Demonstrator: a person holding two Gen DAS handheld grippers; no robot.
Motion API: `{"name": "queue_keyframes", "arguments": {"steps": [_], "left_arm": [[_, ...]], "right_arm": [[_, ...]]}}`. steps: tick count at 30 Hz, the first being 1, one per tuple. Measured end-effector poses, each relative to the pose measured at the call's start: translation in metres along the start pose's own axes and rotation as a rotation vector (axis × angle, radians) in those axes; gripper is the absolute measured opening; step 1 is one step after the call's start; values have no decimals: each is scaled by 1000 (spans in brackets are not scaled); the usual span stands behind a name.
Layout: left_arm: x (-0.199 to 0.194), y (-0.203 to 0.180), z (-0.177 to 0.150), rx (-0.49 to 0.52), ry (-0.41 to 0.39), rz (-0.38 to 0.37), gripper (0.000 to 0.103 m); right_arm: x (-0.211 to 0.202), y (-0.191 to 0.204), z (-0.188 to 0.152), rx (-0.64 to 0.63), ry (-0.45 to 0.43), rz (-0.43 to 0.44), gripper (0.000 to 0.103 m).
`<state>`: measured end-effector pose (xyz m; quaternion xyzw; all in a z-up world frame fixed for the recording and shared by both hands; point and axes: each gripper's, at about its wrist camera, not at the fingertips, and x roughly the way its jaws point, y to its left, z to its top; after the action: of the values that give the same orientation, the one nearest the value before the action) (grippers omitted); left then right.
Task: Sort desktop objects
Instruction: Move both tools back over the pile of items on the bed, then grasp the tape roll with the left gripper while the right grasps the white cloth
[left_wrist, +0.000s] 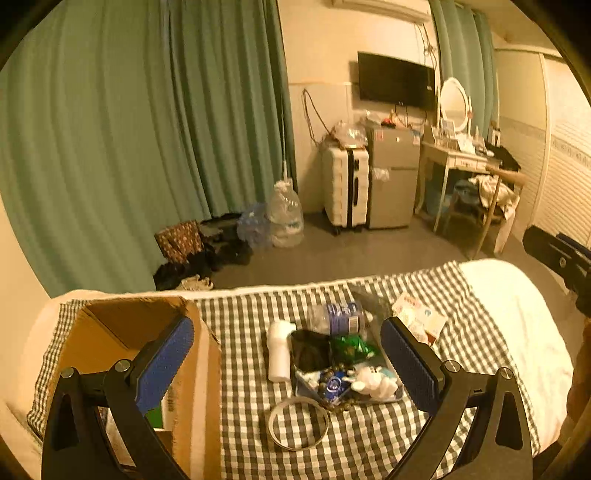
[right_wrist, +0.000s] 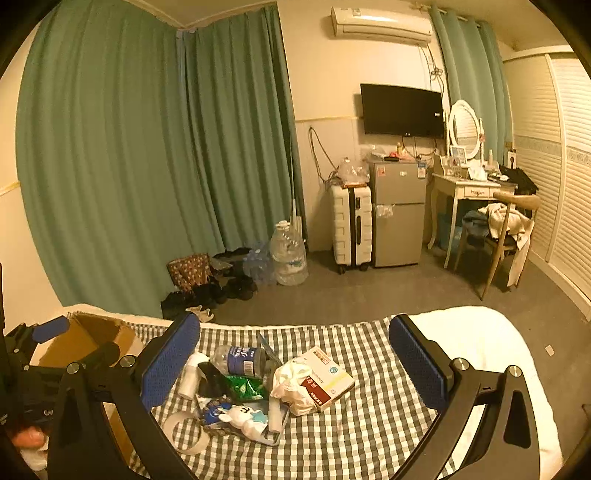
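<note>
A pile of small objects lies on the checked cloth (left_wrist: 369, 435): a white bottle (left_wrist: 279, 350), a clear plastic bottle with a blue label (left_wrist: 340, 318), a green packet (left_wrist: 349, 347), a white plush toy (left_wrist: 373, 380), a tape ring (left_wrist: 298, 422) and a flat box (right_wrist: 325, 376) beside a crumpled white bag (right_wrist: 291, 380). My left gripper (left_wrist: 288, 365) is open above the pile, its left finger over the open cardboard box (left_wrist: 122, 332). My right gripper (right_wrist: 295, 362) hangs open over the same pile, holding nothing.
The cloth covers a white bed (right_wrist: 480, 343). Beyond the bed's far edge, on the floor, are shoes (right_wrist: 221, 291), a big water jug (right_wrist: 288, 254), a white suitcase (right_wrist: 351, 225), a small fridge (right_wrist: 397, 214) and a dressing table with a chair (right_wrist: 506, 225).
</note>
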<state>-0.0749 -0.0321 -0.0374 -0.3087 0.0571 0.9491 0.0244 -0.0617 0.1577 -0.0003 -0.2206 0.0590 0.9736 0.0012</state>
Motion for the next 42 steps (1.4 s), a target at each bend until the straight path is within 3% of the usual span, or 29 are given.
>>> {"name": "queue_keyframes", "arguments": {"steps": [12,21,29,33,37,42], "left_arm": [[57,-12,-38,-10,167,-29,103],[94,-8,-64,-33,292,-40,103],[118,2,-81,-74,386,-35,103],[130,3,-92,-70,431,-29,103],[143,6,-102,-75,474,-23,103],[157,9,-113,-90,512,-45,103]], "right_arm": [[54,-9,-29,-53,74,-1,103],[107,-16,-55,-25,225,32,103],[140,-15,-82,-40,306,-8,103],[150,-6,-93,-87,323,21,103],[166,4,-103,-158,323,-14,103],[191,5,-118,-184,377,-6,84]]}}
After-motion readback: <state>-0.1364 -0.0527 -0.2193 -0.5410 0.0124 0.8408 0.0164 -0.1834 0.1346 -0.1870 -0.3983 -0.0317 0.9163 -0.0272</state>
